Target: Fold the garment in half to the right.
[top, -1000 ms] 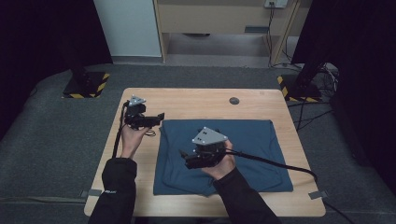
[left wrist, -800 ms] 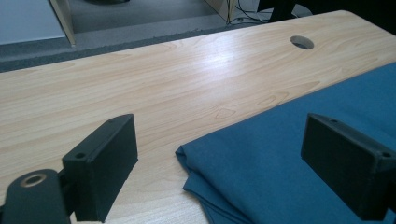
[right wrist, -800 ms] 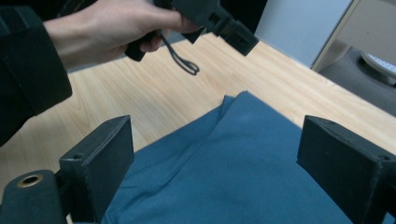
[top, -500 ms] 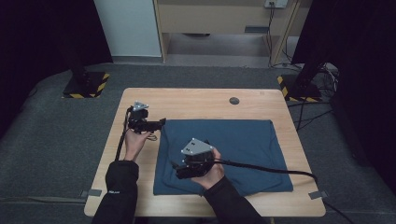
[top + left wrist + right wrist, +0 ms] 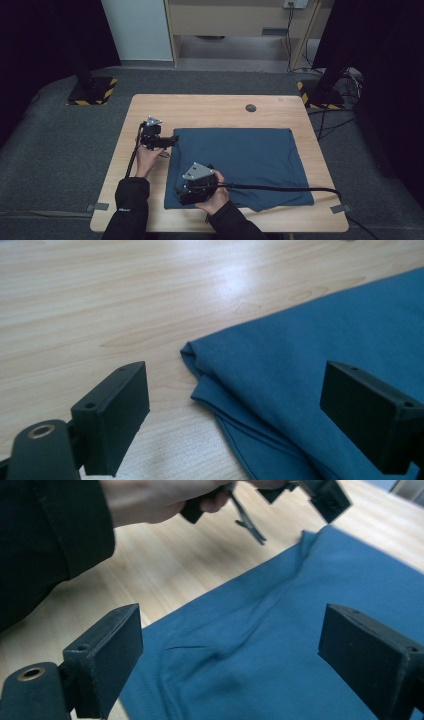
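A folded dark blue cloth [image 5: 240, 162] lies flat on the wooden table [image 5: 210, 112]. My left gripper [image 5: 172, 139] hovers open at the cloth's far left corner [image 5: 192, 351], and that layered corner sits between its two black jaws without touching them. My right gripper [image 5: 181, 196] is open low over the cloth's near left part, its jaws spread above a rumpled fold [image 5: 225, 645]. Farther off in the right gripper view I see the left hand [image 5: 165, 500] holding its gripper above the table.
A small dark round disc [image 5: 250, 107] sits in the tabletop near its far edge. The right gripper's cable [image 5: 300, 189] trails across the cloth to the right. Bare wood lies left of the cloth [image 5: 100, 305]. Stand bases with striped markings [image 5: 92, 92] flank the table.
Both grippers have come down toward the table. The right one slid left and nearer over the cloth's near left part; the left one settled at the far left corner.
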`<act>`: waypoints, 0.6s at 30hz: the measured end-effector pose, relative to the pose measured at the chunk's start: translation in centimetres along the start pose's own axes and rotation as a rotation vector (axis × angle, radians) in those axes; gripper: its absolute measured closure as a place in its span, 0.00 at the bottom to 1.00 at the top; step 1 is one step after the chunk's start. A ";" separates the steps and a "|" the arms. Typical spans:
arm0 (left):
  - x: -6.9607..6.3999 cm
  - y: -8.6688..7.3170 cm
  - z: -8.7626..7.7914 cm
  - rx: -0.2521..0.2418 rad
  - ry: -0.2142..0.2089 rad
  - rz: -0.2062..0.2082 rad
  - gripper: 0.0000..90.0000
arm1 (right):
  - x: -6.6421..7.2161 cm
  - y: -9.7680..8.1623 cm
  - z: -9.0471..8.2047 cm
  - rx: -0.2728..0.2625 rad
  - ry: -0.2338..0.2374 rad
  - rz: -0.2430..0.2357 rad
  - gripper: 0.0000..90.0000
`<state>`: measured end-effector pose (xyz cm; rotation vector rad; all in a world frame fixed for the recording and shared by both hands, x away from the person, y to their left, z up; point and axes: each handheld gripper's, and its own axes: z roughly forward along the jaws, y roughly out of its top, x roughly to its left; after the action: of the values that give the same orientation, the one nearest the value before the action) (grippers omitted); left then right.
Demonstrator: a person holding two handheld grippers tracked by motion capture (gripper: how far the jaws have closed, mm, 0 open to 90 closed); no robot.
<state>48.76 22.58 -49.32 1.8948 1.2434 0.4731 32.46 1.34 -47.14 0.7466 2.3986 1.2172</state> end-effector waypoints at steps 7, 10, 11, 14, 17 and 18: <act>-0.7 -0.5 1.5 0.031 -0.002 0.001 0.14 | 1.4 -1.5 1.3 0.028 0.028 0.015 0.11; -0.8 -0.7 2.2 0.047 -0.002 -0.005 0.13 | 1.8 -2.1 1.7 0.042 0.026 0.015 0.11; -0.8 -0.7 2.3 0.050 -0.001 -0.006 0.13 | 2.0 -2.3 1.8 0.043 0.026 0.017 0.11; -1.1 -0.9 2.8 0.059 -0.001 -0.003 0.13 | 2.4 -2.8 2.2 0.052 0.034 0.020 0.11; -1.4 -1.1 3.3 0.082 0.012 0.013 0.13 | 2.9 -3.3 2.8 0.070 0.043 0.012 0.10; -1.4 -1.2 3.5 0.089 0.012 0.013 0.13 | 3.1 -3.5 3.0 0.079 0.042 0.002 0.10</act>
<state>49.77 20.09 -52.19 1.9781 1.2795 0.4439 30.50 3.40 -51.91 0.7536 2.4930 1.1555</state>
